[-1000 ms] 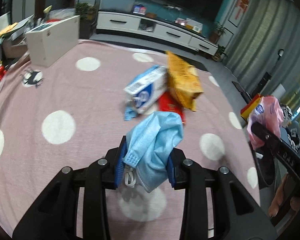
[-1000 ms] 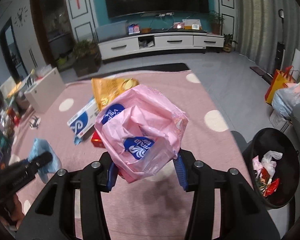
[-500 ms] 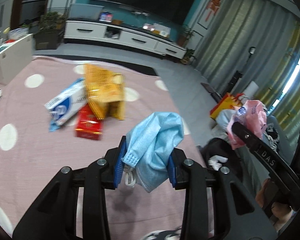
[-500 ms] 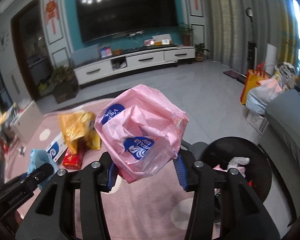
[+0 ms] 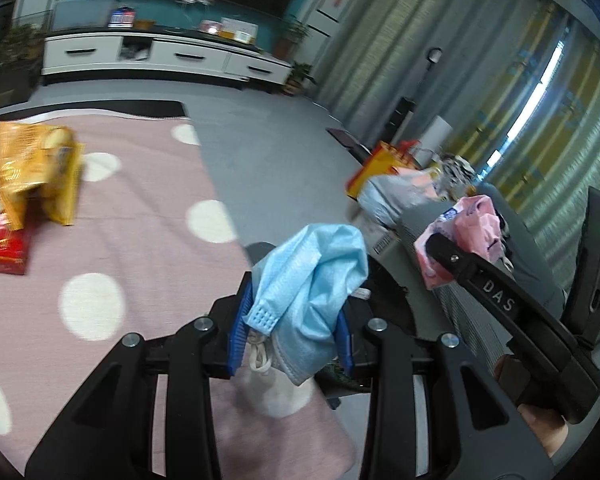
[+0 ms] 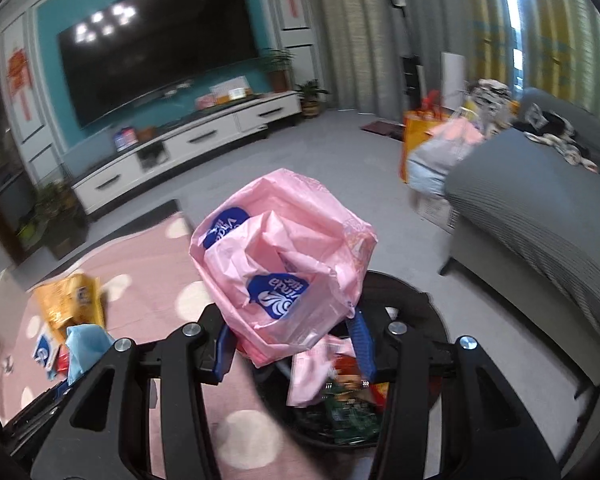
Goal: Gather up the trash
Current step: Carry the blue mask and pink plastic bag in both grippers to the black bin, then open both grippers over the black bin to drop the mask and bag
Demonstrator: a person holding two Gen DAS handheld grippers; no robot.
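My left gripper [image 5: 292,340] is shut on a crumpled blue face mask [image 5: 316,276], held above the pink rug's edge; the mask also shows in the right wrist view [image 6: 85,346]. My right gripper [image 6: 294,346] is shut on a pink plastic wrapper [image 6: 284,264] with blue logos, held over a black trash bin [image 6: 428,360] that holds several pieces of trash. The wrapper also shows in the left wrist view [image 5: 470,232]. The bin is mostly hidden behind the mask in the left wrist view.
A yellow snack bag [image 5: 32,168], a red box [image 5: 8,244] and a blue-white pack [image 6: 42,354] lie on the pink dotted rug [image 5: 120,248]. A grey sofa [image 6: 540,216] stands right of the bin. Bags [image 6: 436,152] sit by the sofa. A white TV cabinet [image 5: 160,56] lines the far wall.
Both grippers have swung right, away from the trash on the rug, toward the bin. The right gripper with the pink wrapper now hangs over the bin. Both grips are unchanged.
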